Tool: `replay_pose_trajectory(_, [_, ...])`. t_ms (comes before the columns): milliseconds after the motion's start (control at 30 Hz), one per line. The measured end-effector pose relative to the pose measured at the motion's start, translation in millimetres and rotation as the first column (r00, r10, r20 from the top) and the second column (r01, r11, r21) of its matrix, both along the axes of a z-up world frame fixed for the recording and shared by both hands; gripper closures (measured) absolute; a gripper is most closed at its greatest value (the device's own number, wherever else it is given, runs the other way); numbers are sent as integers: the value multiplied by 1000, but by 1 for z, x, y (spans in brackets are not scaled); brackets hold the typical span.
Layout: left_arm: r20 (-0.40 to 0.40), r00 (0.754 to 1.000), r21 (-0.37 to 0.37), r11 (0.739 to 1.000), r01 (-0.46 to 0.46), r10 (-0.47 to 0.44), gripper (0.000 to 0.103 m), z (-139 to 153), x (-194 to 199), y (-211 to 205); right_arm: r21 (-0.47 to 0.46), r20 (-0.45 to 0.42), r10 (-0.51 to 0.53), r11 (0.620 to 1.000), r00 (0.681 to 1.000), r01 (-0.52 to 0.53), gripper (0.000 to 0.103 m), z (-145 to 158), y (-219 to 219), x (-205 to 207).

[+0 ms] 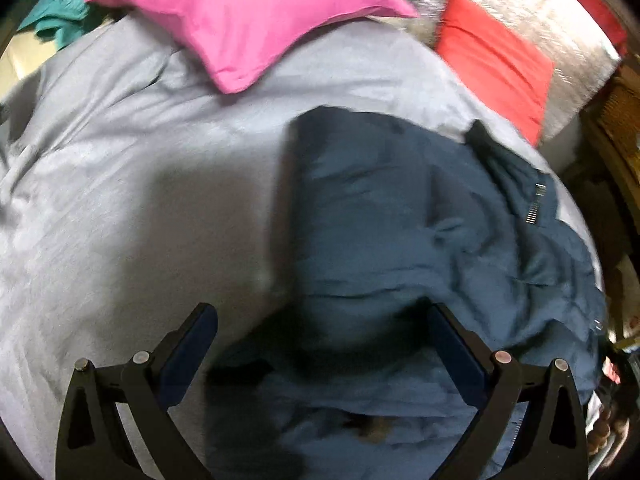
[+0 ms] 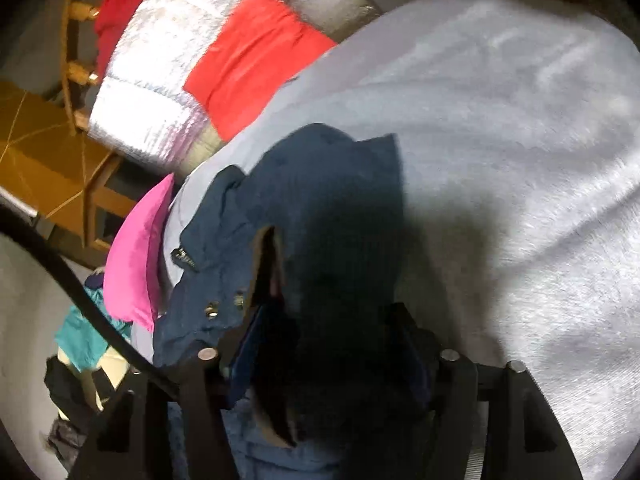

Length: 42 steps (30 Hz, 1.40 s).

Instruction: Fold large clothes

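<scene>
A dark blue jacket (image 1: 400,208) lies crumpled on a grey bed sheet (image 1: 120,200), a metal zip (image 1: 535,204) showing at its right side. My left gripper (image 1: 320,316) hovers over the jacket's near left edge, jaws wide apart and nothing clamped between them. In the right wrist view the jacket (image 2: 320,184) bunches up between the fingers of my right gripper (image 2: 330,320). A fold with brown lining (image 2: 272,264) stands by the left pad. The cloth fills the gap in deep shadow, and the gripper is shut on it.
A pink pillow (image 1: 248,12) and a red cloth (image 1: 496,60) lie at the bed's far side on a silver quilted cover (image 1: 520,4). Teal clothing (image 1: 60,12) sits far left. Wooden furniture (image 2: 40,152) and a black cable (image 2: 60,272) flank the bed.
</scene>
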State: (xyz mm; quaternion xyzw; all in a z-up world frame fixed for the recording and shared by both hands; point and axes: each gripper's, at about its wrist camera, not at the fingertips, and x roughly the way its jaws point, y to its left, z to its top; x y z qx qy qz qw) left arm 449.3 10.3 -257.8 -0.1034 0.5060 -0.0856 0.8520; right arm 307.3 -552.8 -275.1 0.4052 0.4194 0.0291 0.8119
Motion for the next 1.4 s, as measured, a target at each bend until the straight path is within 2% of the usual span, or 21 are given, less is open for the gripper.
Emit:
replay_pose_trajectory(67, [16, 1000, 9, 1000, 27, -27, 0, 5, -1, -9, -21, 32, 17, 1000, 999, -17, 52, 11, 7, -2])
replay_pose_trajectory(133, [21, 999, 63, 998, 32, -33, 0, 5, -3, -17, -56, 52, 29, 998, 998, -26, 54, 18, 11, -2])
replay_pose_trajectory(200, [-2, 1000, 99, 995, 26, -26, 0, -5, 0, -21, -85, 14, 21, 996, 1000, -20, 54, 12, 14, 1])
replay_pose_trajectory(267, [-23, 1000, 89, 996, 21, -19, 0, -9, -3, -18, -98, -39, 11, 995, 999, -14, 54, 1, 16, 4])
replay_pose_trajectory(367, [-10, 1000, 105, 994, 9, -8, 0, 0, -6, -17, -111, -36, -3, 994, 999, -1, 54, 8, 16, 0])
replay_pose_trajectory(467, [50, 999, 134, 991, -14, 8, 0, 17, -14, -14, -169, 24, -21, 985, 1000, 24, 54, 34, 17, -10])
replay_pose_trajectory(600, [138, 990, 78, 996, -36, 24, 0, 45, -23, -5, -242, 144, -34, 968, 989, 69, 54, 65, 21, -25])
replay_pose_trajectory(667, [172, 985, 57, 998, -41, 31, 0, 51, -24, -5, -270, 169, -34, 960, 985, 79, 54, 70, 23, -25])
replay_pose_trajectory(833, [134, 990, 50, 997, -58, 51, 0, 33, -15, 0, -204, 138, -64, 975, 988, 92, 54, 45, 13, -9])
replay_pose_trajectory(933, [60, 995, 53, 995, -82, 79, 0, 9, -5, 3, -194, 108, -69, 977, 992, 89, 54, 32, 8, -1])
replay_pose_trajectory(1000, [13, 997, 18, 996, -82, 81, 0, -4, 1, 4, -161, 83, -62, 984, 995, 75, 54, 21, 5, 6])
replay_pose_trajectory(1100, [9, 998, -19, 998, -62, 63, 0, -2, -1, -1, -115, 57, -47, 992, 997, 53, 53, 12, 4, 15])
replay_pose_trajectory(1267, [63, 998, 61, 998, -15, 11, 0, 9, -3, -17, -99, 115, -55, 993, 992, 67, 49, 27, 1, 18])
replay_pose_trajectory(1333, [33, 999, 74, 997, -23, 20, 0, -1, -1, -19, -120, 87, -51, 991, 995, 61, 48, 23, 1, 22])
replay_pose_trajectory(1400, [20, 999, 75, 997, -29, 28, 0, -6, -2, -20, -103, 32, -36, 994, 999, 40, 48, 9, 2, 26])
